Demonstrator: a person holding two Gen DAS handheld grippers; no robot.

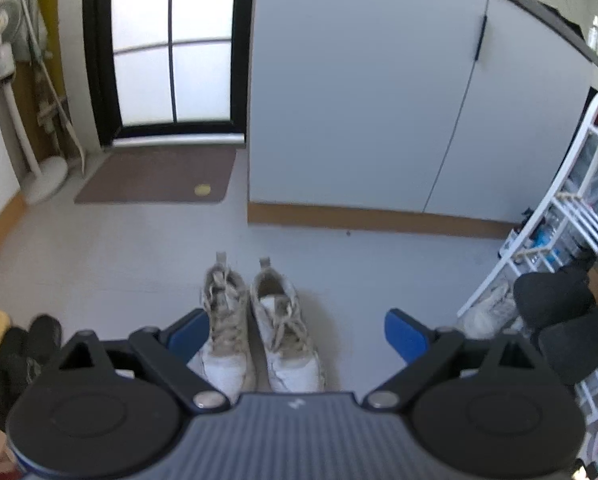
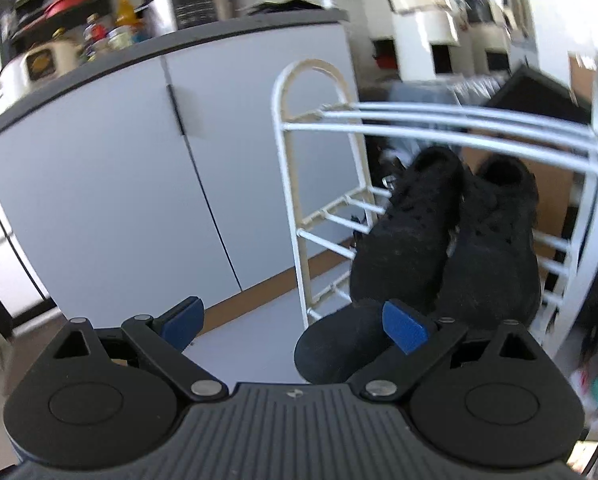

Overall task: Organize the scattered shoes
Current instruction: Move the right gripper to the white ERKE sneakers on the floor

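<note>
Black pair (image 2: 451, 240) on rack (image 2: 299, 200); both my grippers (image 1: 297, 334) (image 2: 295, 322) wide, empty. Next: I lower left onto white sneakers (image 1: 259, 328), pinch together.

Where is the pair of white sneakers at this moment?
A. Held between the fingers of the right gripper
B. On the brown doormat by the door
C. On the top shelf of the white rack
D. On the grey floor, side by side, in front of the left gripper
D: in the left wrist view the white sneakers stand side by side on the grey floor, ahead of the open left gripper; nothing grips them.
</note>
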